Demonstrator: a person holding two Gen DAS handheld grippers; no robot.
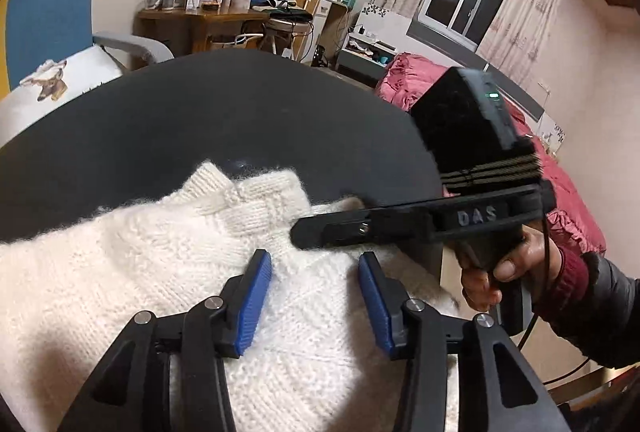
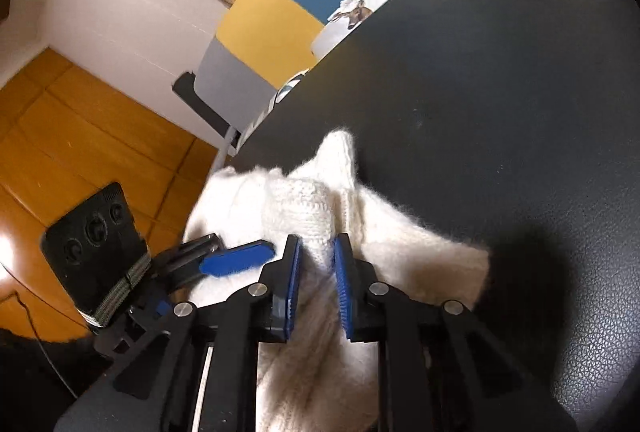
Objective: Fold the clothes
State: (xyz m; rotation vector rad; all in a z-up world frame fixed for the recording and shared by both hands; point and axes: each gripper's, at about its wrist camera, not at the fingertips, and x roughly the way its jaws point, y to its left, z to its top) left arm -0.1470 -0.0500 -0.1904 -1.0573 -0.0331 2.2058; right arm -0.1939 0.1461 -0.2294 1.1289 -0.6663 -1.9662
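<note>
A fluffy white knitted sweater (image 1: 140, 272) lies on the black round table (image 1: 200, 112). My left gripper (image 1: 316, 264) is open just above the sweater, its blue pads apart, empty. My right gripper (image 2: 318, 248) has its blue pads closed onto a raised fold of the sweater (image 2: 308, 208) near the collar. In the left wrist view the right gripper (image 1: 304, 232) reaches in from the right, held by a hand, its tip in the knit. In the right wrist view the left gripper (image 2: 240, 260) shows at the left beside the sweater.
A blue, yellow and grey chair (image 2: 280, 12) with a white deer cushion (image 1: 52, 84) stands beyond the table. A red bed (image 1: 560, 192) is at the right, a wooden desk (image 1: 200, 20) at the back. The table's leather top (image 2: 500, 72) stretches beyond the sweater.
</note>
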